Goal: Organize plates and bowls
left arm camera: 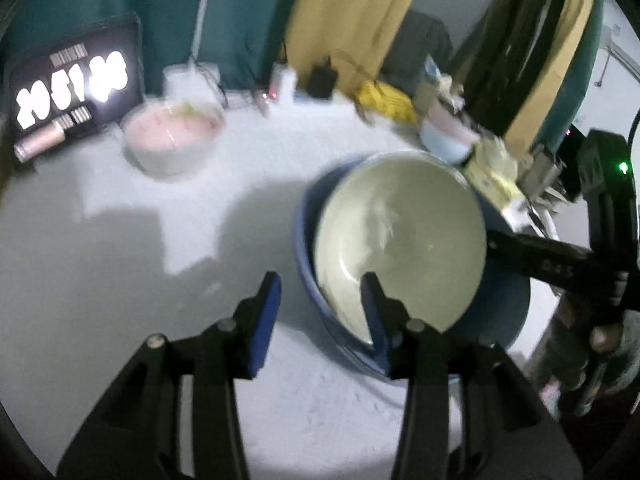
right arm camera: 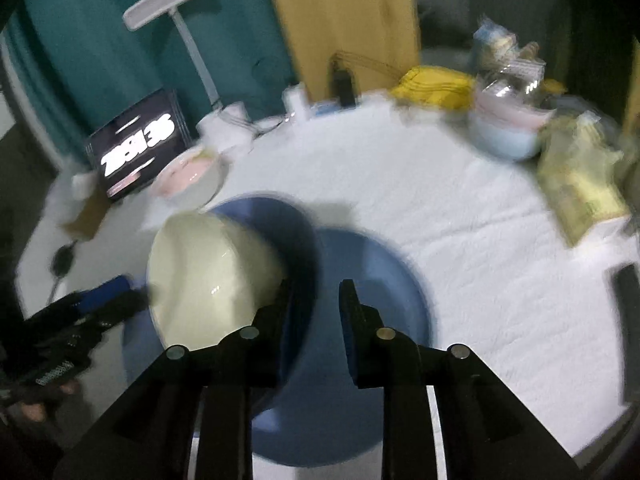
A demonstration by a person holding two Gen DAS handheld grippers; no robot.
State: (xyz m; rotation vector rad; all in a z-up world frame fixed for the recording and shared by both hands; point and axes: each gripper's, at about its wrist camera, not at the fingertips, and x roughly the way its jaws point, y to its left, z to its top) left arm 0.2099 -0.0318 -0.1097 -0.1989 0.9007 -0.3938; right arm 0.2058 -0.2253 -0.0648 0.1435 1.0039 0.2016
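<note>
**Cream bowl tipped inside the blue bowl, both tongs right on it**

Your cream glossy ceramic bowl (left arm camera: 400, 240) sits tilted inside the wide blue bowl (right arm camera: 296, 240), around the middle of the white cloth-covered table (left arm camera: 120, 260). Your left gripper (left arm camera: 320, 304) has its fingers apart, straddling the near rims of both bowls, one blue pad over the cream bowl and one outside; can't tell if they press. Your right gripper (right arm camera: 316, 312) has its fingers apart too, astride the blue bowl's rim, not clamped as far as I can see. A pink-lined white bowl (left arm camera: 172, 136) sits near the far left edge beside a dark screen with white digits (left arm camera: 72, 84). Pretty blurry.
</note>
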